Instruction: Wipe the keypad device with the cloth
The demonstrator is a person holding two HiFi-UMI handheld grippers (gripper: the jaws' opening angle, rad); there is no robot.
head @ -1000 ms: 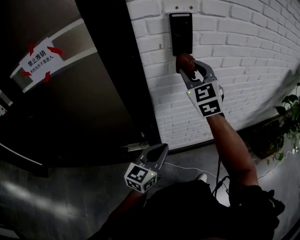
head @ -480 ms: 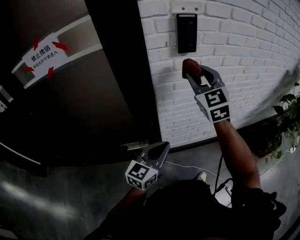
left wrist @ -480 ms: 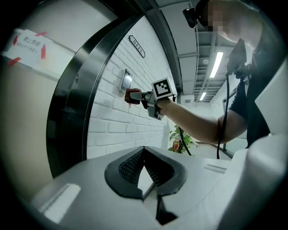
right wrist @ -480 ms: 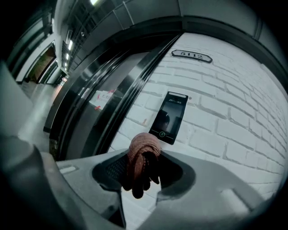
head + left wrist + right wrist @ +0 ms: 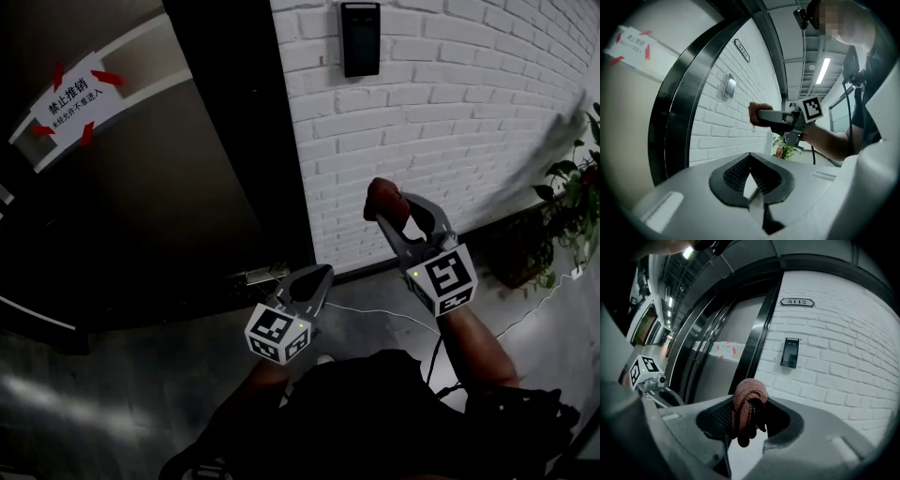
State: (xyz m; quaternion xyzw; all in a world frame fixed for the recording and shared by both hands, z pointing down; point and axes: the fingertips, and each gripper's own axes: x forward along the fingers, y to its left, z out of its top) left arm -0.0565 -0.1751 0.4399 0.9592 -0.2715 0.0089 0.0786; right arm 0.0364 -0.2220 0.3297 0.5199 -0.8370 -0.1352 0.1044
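Keypad device (image 5: 360, 37) sat high up on the white brick wall (image 5: 450, 122), just right of the dark door frame (image 5: 234, 141); a second before, my right tongs (image 5: 394, 208) had held the cloth (image 5: 381, 195) right under it, almost touching; then they came down, and by this moment they were low and pulled back from the wall, well apart from the keypad; I took that to mean one wipe was over; I could not tell from here if the keypad was clean; to wipe again I would have had to lift the cloth back up to it; the right tongs were squeezed tight on the red-brown cloth, which was bunched in a lump with a bit hanging down; the left tongs (image 5: 317, 281) hung low and near me, closed together with nothing in them, and had hardly moved; a white sign (image 5: 70, 98) with red tape was on the door at the far left; a green plant (image 5: 574, 192) stood at the right by the wall; a thin cable (image 5: 375, 314) lay on the floor; nothing stood between the cloth and the keypad, so the way back up looked free.
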